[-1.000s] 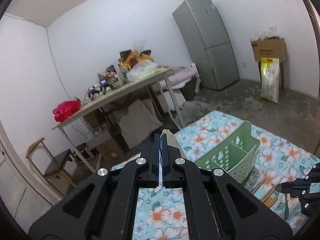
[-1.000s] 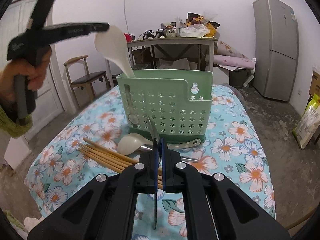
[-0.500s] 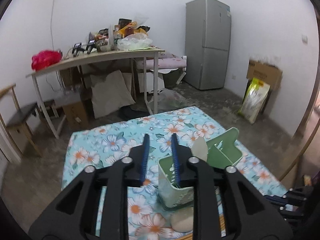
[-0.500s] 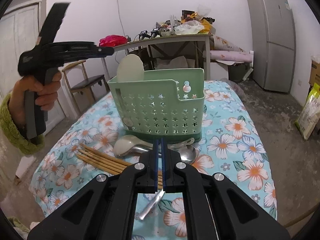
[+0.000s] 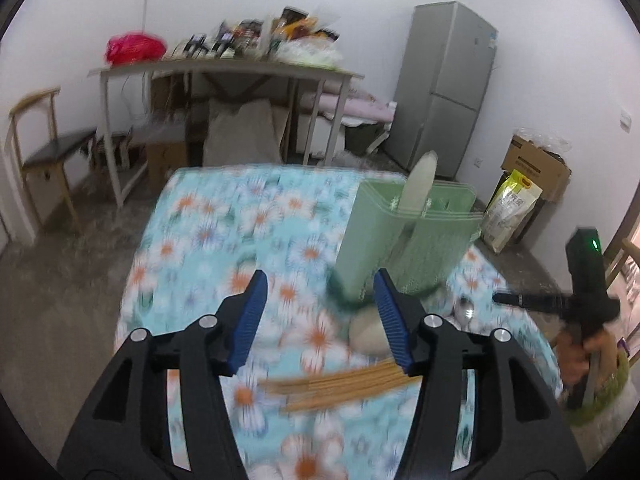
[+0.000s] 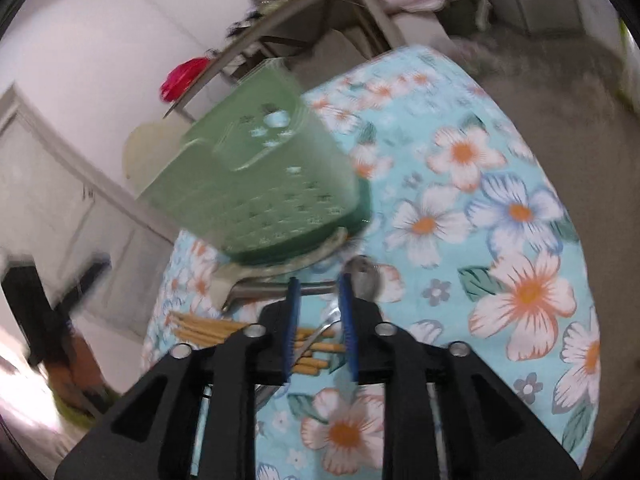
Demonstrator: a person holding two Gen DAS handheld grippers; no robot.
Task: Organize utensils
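Both tools opening — left tool spread, empty; right tool narrowly parted, gripping nothing.

Matt green plastic caddy, shiny metal spoon, wooden chopsticks, printed cloth

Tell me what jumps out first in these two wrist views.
The green utensil caddy stands on the floral tablecloth, a pale spoon sticking up out of it. In front of it lie a bundle of wooden chopsticks and a metal spoon. The left hand-held gripper is opening, nothing between its jaws.
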